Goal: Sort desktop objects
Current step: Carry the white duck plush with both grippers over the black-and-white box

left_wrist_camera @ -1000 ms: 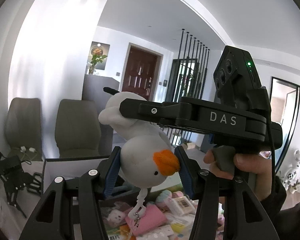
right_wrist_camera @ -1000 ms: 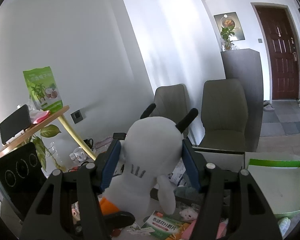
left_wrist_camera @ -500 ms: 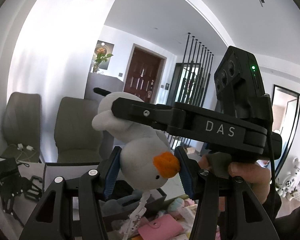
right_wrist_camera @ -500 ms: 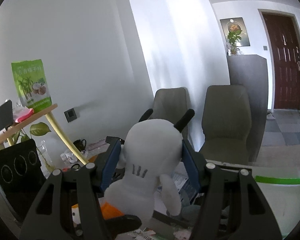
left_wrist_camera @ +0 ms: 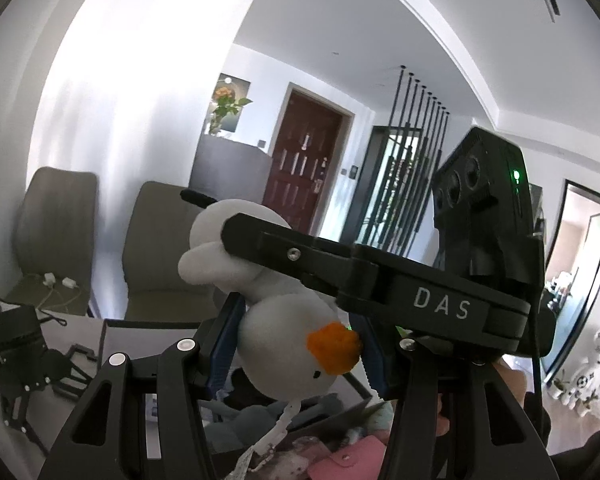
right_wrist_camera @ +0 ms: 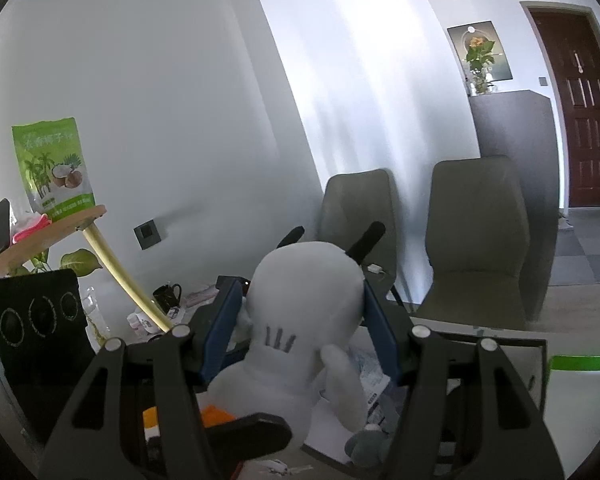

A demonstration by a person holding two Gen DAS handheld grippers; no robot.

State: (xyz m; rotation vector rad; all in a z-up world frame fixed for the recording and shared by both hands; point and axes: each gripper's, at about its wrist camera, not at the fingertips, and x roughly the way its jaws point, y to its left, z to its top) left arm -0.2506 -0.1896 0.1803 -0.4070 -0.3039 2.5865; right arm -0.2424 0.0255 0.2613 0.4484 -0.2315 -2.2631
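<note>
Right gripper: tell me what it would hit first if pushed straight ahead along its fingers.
The right gripper already clamps the white plush duck. Beyond the toy, probably the grey upholstered chair, though depth is unclear.

both grippers point roughly level. the left gripper (left_wrist_camera: 296, 354) clamps the plush duck's (left_wrist_camera: 288, 344) head; the right gripper (right_wrist_camera: 302, 330) clamps its body, with a hand (left_wrist_camera: 512, 384) on its handle.
</note>
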